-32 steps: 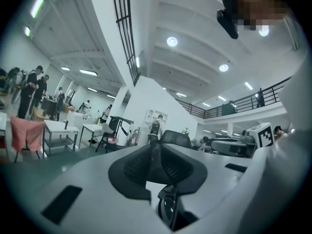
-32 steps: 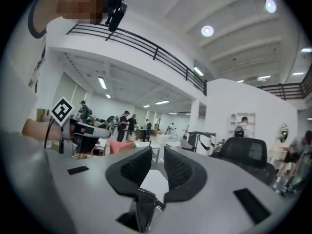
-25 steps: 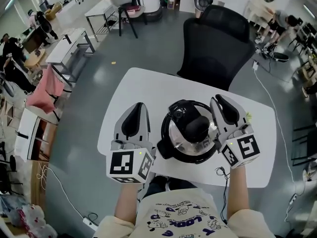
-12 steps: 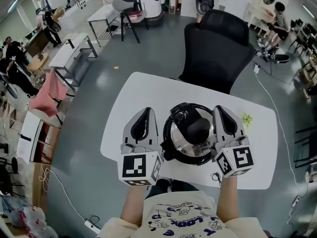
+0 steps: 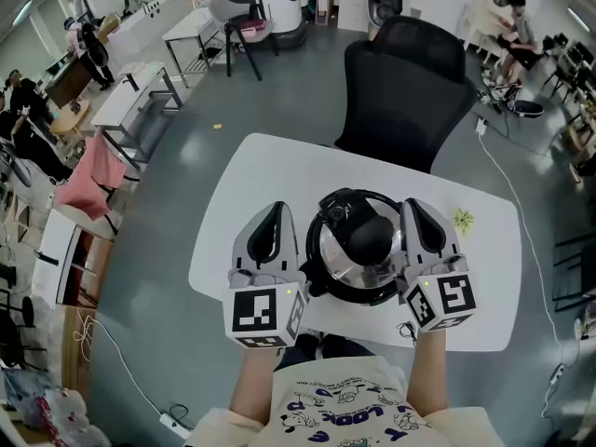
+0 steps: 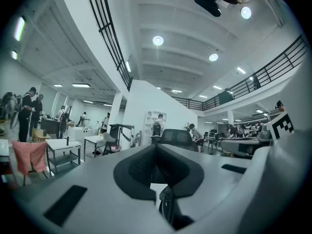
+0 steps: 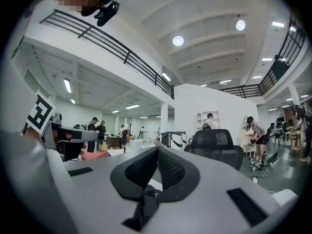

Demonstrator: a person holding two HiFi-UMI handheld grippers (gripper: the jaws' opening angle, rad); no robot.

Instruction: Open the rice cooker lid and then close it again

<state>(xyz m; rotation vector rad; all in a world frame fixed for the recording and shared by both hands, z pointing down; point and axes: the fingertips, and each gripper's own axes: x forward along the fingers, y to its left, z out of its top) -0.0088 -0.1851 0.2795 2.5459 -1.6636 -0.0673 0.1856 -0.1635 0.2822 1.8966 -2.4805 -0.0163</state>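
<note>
Flanking the rice cooker (image 5: 358, 296) on the white table (image 5: 279, 166), left gripper (image 5: 272, 214) at nine o'clock and right gripper (image 5: 416, 210) at three are both closed and empty. The lid (image 5: 340, 259) looks down, so opening seems still ahead. A chair (image 5: 400, 91) stands at twelve.

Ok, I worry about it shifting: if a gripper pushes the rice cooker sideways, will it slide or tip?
It would probably slide rather than tip: the rice cooker looks wide and squat on the smooth white table. Its shiny metal lid may be slippery for pads; the black handle looks like a surer hold.
</note>
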